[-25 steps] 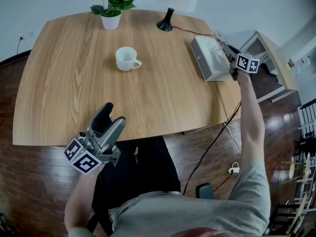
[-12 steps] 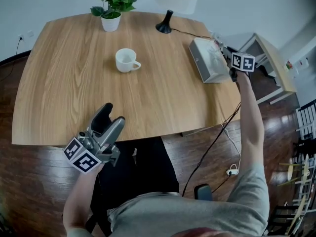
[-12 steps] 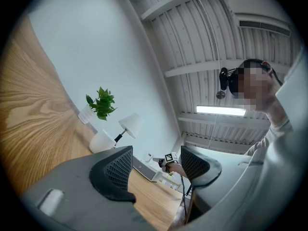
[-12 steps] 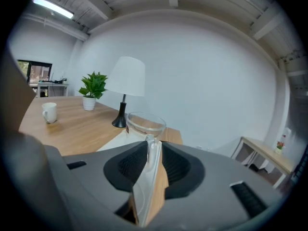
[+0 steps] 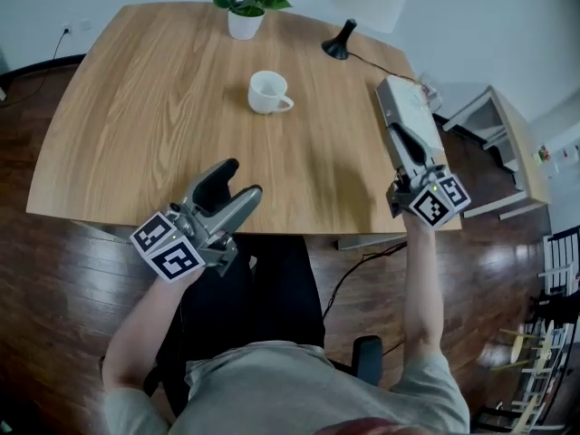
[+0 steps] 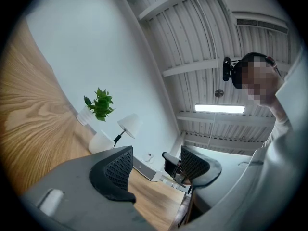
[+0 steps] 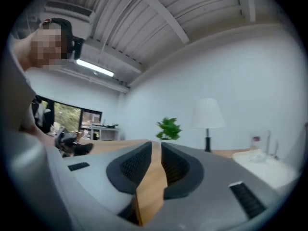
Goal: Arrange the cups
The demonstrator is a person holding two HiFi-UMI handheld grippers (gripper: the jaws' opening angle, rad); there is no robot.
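Observation:
One white cup (image 5: 270, 92) with a handle stands upright on the far half of the wooden table (image 5: 136, 125). In the left gripper view the cup (image 6: 99, 141) shows small, far off past the jaws. My left gripper (image 5: 233, 185) hovers at the table's near edge, open and empty, a long way short of the cup. The left gripper (image 6: 151, 166) has a wide gap between its pads. My right gripper (image 5: 405, 137) is over the near end of a white box (image 5: 401, 105) at the table's right edge. In the right gripper view the right gripper (image 7: 156, 163) has its jaws closing to shut, with nothing between them.
A potted plant (image 5: 250, 5) and a black-based lamp (image 5: 341, 42) stand at the table's far edge. A pale side table (image 5: 507, 139) stands to the right of the table. A cable (image 5: 362, 265) runs down to the dark wood floor.
My right gripper has drawn back from the far end of the white box to its near end, closer to me. The left gripper has kept its place and stayed open.

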